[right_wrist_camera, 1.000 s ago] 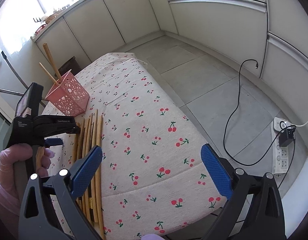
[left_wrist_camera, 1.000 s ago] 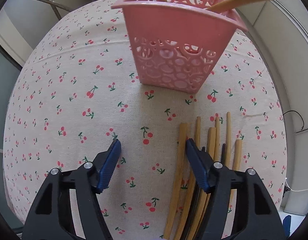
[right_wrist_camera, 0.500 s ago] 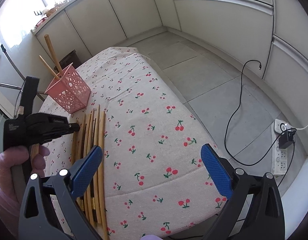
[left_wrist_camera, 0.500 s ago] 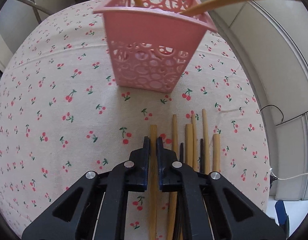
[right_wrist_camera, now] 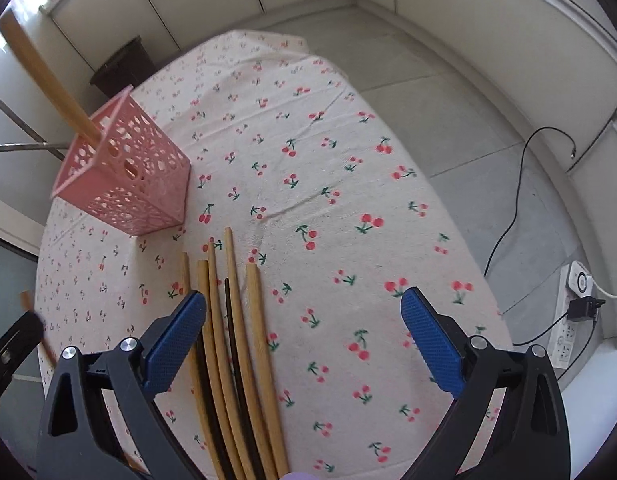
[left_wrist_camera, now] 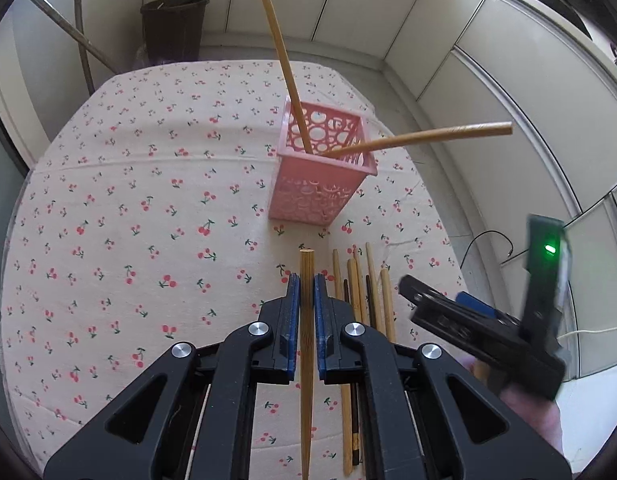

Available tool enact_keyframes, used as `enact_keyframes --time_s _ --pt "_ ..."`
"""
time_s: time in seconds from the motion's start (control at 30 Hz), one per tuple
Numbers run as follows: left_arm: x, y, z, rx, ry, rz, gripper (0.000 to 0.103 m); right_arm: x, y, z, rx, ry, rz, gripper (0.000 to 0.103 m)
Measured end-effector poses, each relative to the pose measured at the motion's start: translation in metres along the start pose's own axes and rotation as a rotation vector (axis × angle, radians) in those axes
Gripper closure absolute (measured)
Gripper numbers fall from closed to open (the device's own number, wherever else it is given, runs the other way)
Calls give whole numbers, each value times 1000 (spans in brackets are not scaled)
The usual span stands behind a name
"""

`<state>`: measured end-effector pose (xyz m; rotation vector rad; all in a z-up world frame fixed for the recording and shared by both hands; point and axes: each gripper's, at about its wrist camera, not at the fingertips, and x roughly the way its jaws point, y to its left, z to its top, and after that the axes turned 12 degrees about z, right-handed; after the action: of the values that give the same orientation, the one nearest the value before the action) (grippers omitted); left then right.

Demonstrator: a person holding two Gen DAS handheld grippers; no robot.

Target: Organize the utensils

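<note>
The left gripper (left_wrist_camera: 307, 286) pinches a single bamboo chopstick (left_wrist_camera: 307, 364) between its blue pads, and its jaws have just been closing onto it. The stick runs lengthwise down the slot between the two fingers, its blunt end poking just past the fingertips toward the far edge of the tabletop, its thin end trailing back under the gripper body. It is held above the cherry-print tablecloth (left_wrist_camera: 128, 220), not lying on it.

Just to the right of that gripper, the remaining chopsticks (right_wrist_camera: 228, 320) lie side by side on the cloth near the tabletop's near edge, most of them bamboo with at least one dark one among them. Their long axes run near to far, blunt ends pointing toward the far edge and toward the basket.

The right gripper (right_wrist_camera: 304, 336) hangs over these with its jaws spread wide and nothing between the pads; its left finger sits over the leftmost sticks of the row, and the rest of the row lies inside the gap, toward that finger.

Beyond the row's far ends stands the pink perforated basket (left_wrist_camera: 320, 184), upright on the cloth. Two bamboo sticks (left_wrist_camera: 286, 68) already stand in it, one leaning to the far left, the other slanting out low to the right.

Past the tabletop's far edge, a dark bin (left_wrist_camera: 174, 26) stands on the floor by the cabinets.
</note>
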<state>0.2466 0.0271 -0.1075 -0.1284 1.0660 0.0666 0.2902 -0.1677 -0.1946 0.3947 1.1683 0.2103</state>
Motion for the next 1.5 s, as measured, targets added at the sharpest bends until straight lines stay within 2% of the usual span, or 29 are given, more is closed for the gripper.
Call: enact_keyframes --time_s 0.13,0.33,0.43,0.5,0.57,0.63,0.73,0.77,0.8,0.83,0.93,1.03,1.2,1.5 --pt "-4 16 2 -14 3 -16 96 15 2 4 8 57 -57 8" --pt "0 25 3 -37 21 -30 96 27 -2 5 23 74 -94 10" --pt "-2 24 3 -36 20 -35 96 32 0 4 3 76 -130 14" --pt "-1 24 3 -37 22 -38 96 34 4 3 -25 69 -169 22" --pt "-1 24 3 -36 21 -37 96 36 7 3 -48 61 -198 26" --pt "-1 24 2 -35 20 -31 96 36 9 4 -54 51 -200 30" --pt "-1 23 2 -36 15 -25 96 34 16 0 -68 37 -180 52" --pt "-2 23 2 -34 9 -24 96 33 20 -2 -82 31 -168 71" --pt "-3 22 2 -32 3 -21 96 34 24 -4 -93 30 -154 80" --pt "-5 21 2 -29 -5 -16 96 34 27 -5 -100 34 -137 94" --pt "-10 22 1 -24 -28 -15 96 31 23 -7 -68 46 -49 95" --pt "-14 26 2 -32 -42 -28 96 19 8 -11 -6 18 40 95" --pt "-26 31 2 -42 -81 -38 96 -22 -1 -28 7 -84 104 95" --pt "-56 33 -6 -20 -157 -37 96 -113 10 -66 -75 -283 162 95"
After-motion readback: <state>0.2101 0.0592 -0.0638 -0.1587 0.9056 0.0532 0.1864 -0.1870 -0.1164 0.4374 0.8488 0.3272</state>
